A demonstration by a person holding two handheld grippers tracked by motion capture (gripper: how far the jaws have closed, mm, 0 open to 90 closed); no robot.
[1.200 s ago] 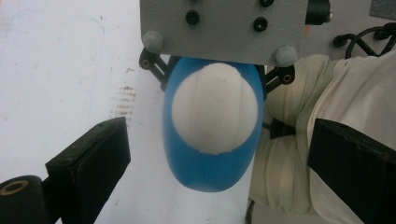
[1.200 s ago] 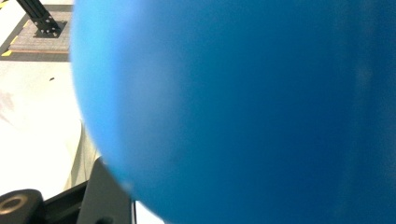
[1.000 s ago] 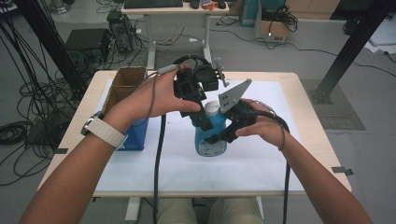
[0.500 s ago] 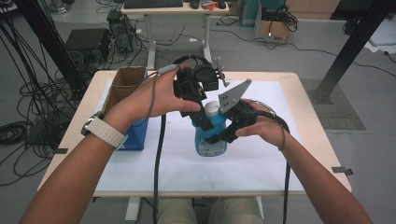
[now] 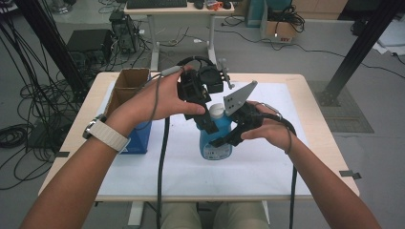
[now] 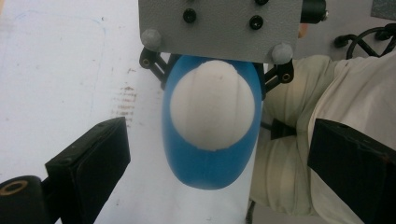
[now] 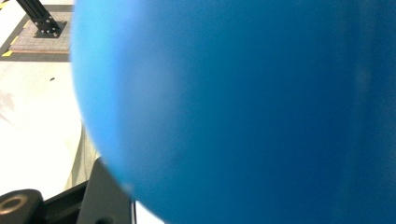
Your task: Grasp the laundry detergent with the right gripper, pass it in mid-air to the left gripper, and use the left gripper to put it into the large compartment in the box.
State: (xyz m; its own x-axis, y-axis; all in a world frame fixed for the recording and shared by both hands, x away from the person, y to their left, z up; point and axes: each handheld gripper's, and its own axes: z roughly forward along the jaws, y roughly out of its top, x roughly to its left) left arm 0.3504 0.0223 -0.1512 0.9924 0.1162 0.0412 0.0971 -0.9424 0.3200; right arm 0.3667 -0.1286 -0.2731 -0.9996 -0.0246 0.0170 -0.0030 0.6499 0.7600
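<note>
— Blue bottle (image 5: 216, 138) stands upright mid-table, and the right gripper (image 5: 228, 139) is clamped on its body.
— And the left gripper (image 6: 219, 154)?
— Jaws wide, empty, just above the white cap (image 6: 212, 105) (not touching). Next, I think, it must close on the cap — then twist.

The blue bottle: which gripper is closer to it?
Right. The right gripper is clamped on the blue bottle; the left gripper hangs above its white cap, jaws open either side, not touching.

open cardboard box (image 5: 130, 82) at the table's (image 5: 315, 157) left edge, on white sheet (image 5: 267, 162).
</note>
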